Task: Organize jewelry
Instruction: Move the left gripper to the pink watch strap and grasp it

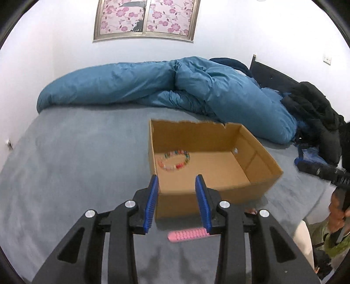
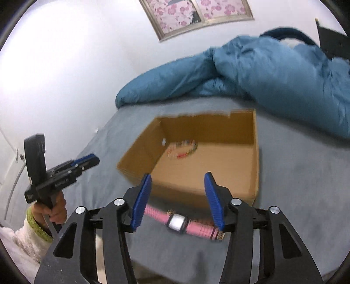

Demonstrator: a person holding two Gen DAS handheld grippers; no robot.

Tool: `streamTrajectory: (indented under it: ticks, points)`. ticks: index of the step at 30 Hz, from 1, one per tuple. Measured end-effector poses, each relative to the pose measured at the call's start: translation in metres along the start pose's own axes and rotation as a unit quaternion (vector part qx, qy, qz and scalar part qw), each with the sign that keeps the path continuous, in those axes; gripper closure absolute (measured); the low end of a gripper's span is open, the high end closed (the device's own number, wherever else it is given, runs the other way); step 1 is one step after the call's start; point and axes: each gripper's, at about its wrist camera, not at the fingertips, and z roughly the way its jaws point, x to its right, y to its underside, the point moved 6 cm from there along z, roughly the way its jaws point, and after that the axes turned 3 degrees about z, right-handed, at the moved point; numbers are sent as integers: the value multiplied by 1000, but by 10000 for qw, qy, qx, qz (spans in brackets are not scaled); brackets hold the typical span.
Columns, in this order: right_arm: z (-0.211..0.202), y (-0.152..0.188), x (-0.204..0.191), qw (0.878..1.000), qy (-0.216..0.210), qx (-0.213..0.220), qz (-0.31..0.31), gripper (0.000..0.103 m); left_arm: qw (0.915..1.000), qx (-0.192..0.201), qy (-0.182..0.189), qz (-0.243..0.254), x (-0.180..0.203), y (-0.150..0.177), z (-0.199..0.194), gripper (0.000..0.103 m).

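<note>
An open cardboard box sits on the grey bed. A multicoloured bead bracelet lies on its floor near the far left corner. A pink watch with a square white face lies on the bed in front of the box; one end of its strap shows in the left wrist view. My right gripper is open and empty, just above the watch. My left gripper is open and empty at the box's near wall. It also shows in the right wrist view.
A rumpled blue duvet lies along the far side of the grey bed. Dark clothes and bags pile at the right. A white wall with a flowered window stands behind.
</note>
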Motion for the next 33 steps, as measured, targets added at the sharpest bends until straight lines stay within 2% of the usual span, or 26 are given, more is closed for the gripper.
streamTrajectory:
  ticks: [3,6,10,12,20,24,33]
  points:
    - [21,34,-4,9992,-145,-363,59,49,9998,-175,70,34,8,29,9,70]
    - [48,58,-9,9977,-199,-654,-48,45,9985,-519,23,195,17,58,29,69]
    - [82,75,-12,9944,146,-882,-568,43,9956,-930,13,135,17,87,58,69]
    - [96,78,-12,9917,300,-955,-810,43,9948,-1016,31,92,14,92,69,69]
    - [123,79,-20,9846,221,-1078,-1355,42,9903,-1360,203,-186,1,100,103,67]
    - [138,85,-18,9805,324,-1201,-1524,42,9872,-1547,241,-309,-3,104,115,66]
    - [150,98,-22,9773,408,-1238,-1671,41,9852,-1542,504,-546,-8,102,115,62]
